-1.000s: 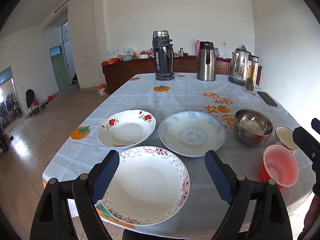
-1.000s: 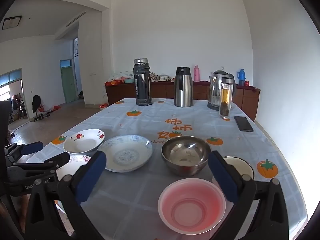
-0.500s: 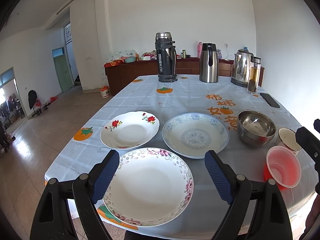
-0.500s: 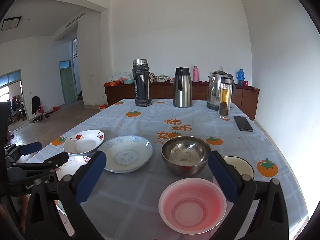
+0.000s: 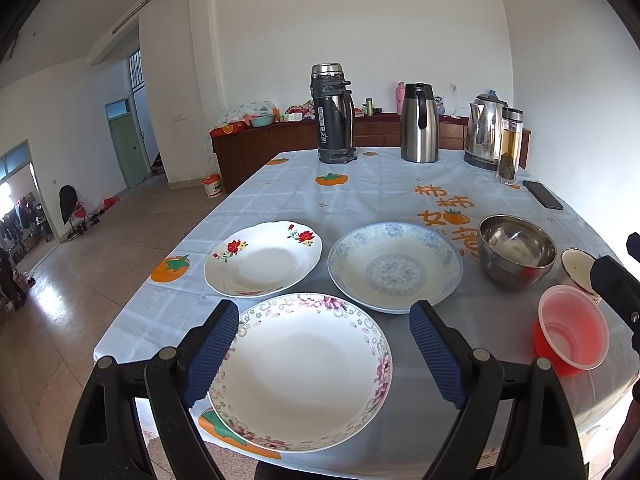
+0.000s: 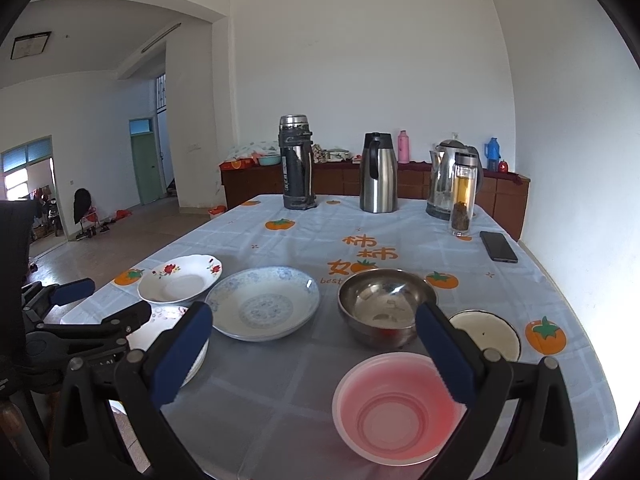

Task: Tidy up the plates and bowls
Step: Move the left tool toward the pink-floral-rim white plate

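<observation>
Barely a drift from a second ago: left gripper (image 5: pixel 320 344) hovers fingers wide over the pink-flowered plate (image 5: pixel 300 372) at six o'clock, right gripper (image 6: pixel 316 356) equally wide above the pink bowl (image 6: pixel 396 404). Nothing stacked yet.

Red-flowered white plate (image 5: pixel 262 258), blue-patterned plate (image 5: pixel 394 266), pink-floral-rimmed plate (image 5: pixel 300 370), translucent pink bowl (image 6: pixel 398 406), persimmon-print tablecloth (image 6: pixel 400 236)

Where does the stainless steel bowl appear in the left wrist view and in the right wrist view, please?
Left wrist view: the stainless steel bowl sits at right of centre, beyond the pink plastic bowl.
Right wrist view: the same bowl sits near the centre, just behind the pink bowl.
Shared landmark: the blue-patterned plate lies immediately to its left in both.
</observation>
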A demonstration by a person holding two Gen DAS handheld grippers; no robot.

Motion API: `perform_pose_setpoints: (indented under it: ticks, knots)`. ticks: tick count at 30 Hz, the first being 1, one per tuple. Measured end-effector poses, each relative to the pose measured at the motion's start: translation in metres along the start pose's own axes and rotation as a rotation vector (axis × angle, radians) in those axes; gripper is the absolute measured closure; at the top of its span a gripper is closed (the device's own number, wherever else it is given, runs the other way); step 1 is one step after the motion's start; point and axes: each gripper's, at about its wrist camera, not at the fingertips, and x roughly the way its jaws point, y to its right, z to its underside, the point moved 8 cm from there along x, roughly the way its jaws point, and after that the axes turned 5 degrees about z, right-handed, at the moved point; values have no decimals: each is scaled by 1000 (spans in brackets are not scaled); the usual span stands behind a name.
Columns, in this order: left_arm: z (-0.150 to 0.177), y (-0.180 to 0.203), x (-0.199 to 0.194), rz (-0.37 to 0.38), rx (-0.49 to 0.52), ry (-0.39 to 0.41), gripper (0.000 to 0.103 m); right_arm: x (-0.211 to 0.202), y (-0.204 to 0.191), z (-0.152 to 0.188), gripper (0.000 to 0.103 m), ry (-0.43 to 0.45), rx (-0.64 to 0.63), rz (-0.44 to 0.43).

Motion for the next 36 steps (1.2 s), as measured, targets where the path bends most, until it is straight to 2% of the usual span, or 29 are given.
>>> perform_pose_setpoints:
  ticks: [10, 20, 36]
  knots:
    - [3, -5, 5, 10, -14, -7, 14, 6, -4, 4, 5, -14, -4, -13]
    - [3, -7, 8, 6, -15, -9, 14, 9, -16, 8, 18, -27, -26, -50]
    - [16, -31, 18, -15, -33, -27, 14, 27, -39, 17, 18, -74, -73, -70]
